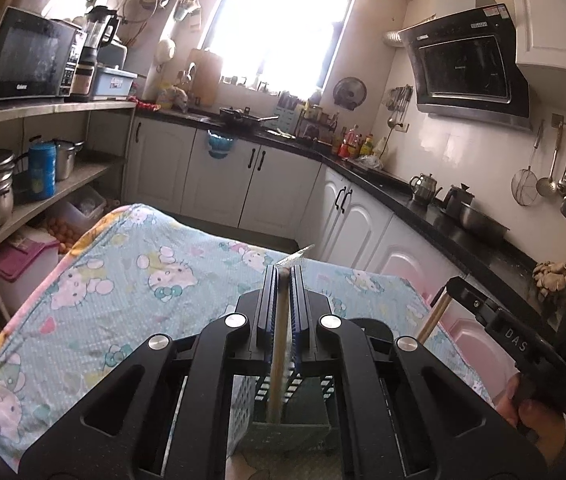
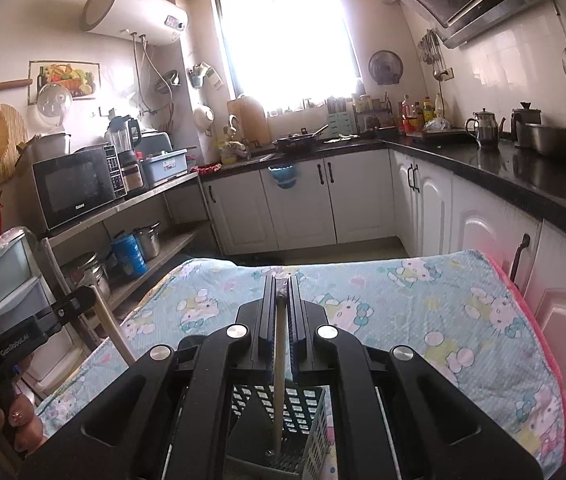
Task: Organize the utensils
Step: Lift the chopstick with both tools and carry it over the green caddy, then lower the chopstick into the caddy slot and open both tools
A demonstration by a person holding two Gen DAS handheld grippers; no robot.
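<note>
Kitchen counters are wrapping around a cloth-covered table (image 1: 131,264). Left gripper (image 1: 283,270) is clamping a wooden stick (image 1: 277,360), its lower end sitting inside a perforated holder (image 1: 243,400) below. Right gripper (image 2: 282,278) is pinching another stick (image 2: 279,384) standing in the same holder (image 2: 315,436). Cloth beyond both is lying bare to the far edge.

Pale blue cartoon-cat cloth (image 2: 423,300), pink-edged; white cabinets (image 2: 303,200); black countertop (image 2: 523,168).
</note>
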